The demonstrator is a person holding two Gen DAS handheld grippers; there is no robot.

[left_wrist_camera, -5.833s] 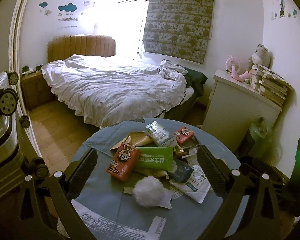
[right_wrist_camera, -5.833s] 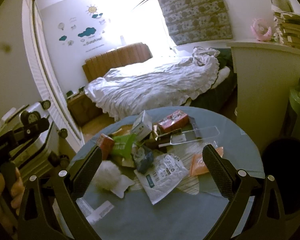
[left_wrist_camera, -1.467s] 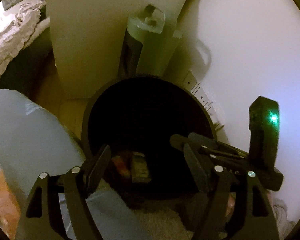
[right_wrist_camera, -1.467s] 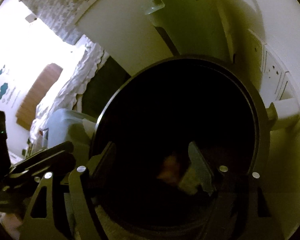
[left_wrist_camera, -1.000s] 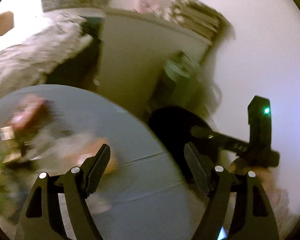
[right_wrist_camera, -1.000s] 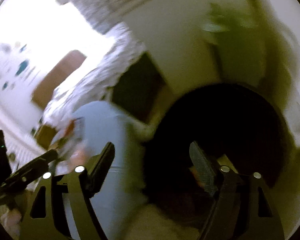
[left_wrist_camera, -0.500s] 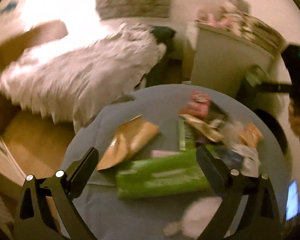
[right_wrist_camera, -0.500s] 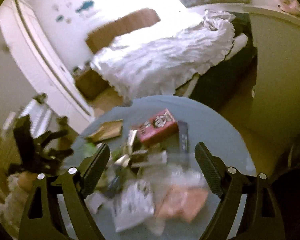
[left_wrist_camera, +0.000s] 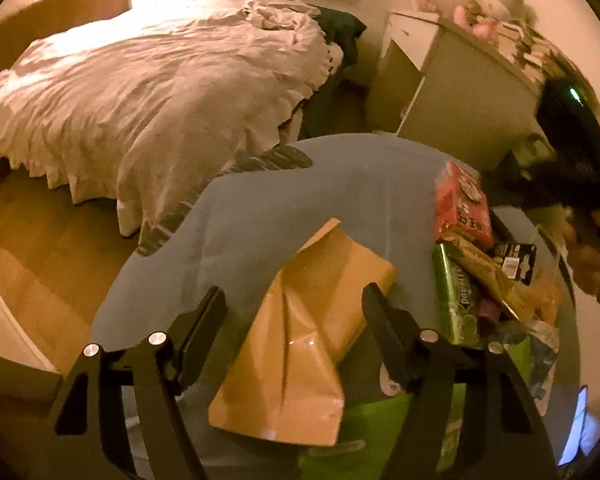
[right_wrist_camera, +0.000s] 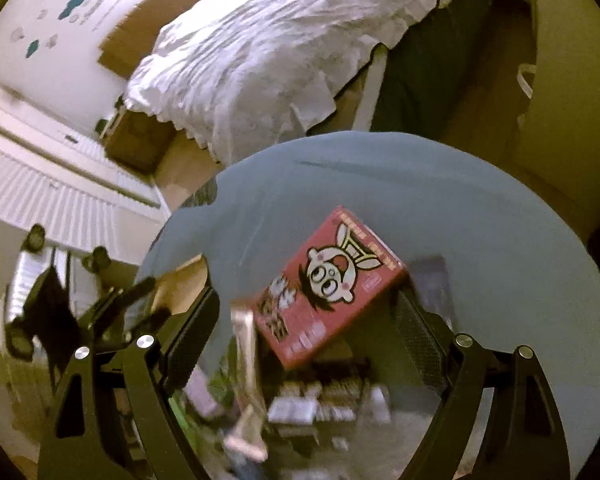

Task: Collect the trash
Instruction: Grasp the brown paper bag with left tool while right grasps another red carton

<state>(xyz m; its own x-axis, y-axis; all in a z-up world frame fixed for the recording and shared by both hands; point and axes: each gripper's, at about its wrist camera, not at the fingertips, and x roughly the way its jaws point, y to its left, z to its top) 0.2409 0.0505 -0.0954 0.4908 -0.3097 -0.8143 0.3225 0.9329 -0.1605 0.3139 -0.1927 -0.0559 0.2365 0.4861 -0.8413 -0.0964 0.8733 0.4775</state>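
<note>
A round table with a blue cloth (left_wrist_camera: 260, 216) holds a pile of trash. In the left wrist view my left gripper (left_wrist_camera: 294, 308) is open, its jaws on either side of a flat tan paper bag (left_wrist_camera: 300, 344), which lies on the table. A red cartoon box (left_wrist_camera: 462, 206), a green packet (left_wrist_camera: 456, 300) and other wrappers lie to the right. In the right wrist view my right gripper (right_wrist_camera: 306, 312) is open, low over the same red cartoon box (right_wrist_camera: 326, 286). The left gripper shows at the left of that view (right_wrist_camera: 112, 312).
A bed with a white quilt (left_wrist_camera: 140, 80) stands beyond the table. A pale cabinet (left_wrist_camera: 460, 80) with soft toys and books stands at the right. A white louvred door (right_wrist_camera: 40, 184) and wooden floor (left_wrist_camera: 32, 248) are to the left.
Both grippers have swung from the dark bin back over the table and dropped closer. The left one now straddles the tan bag; the right one is over the red box.
</note>
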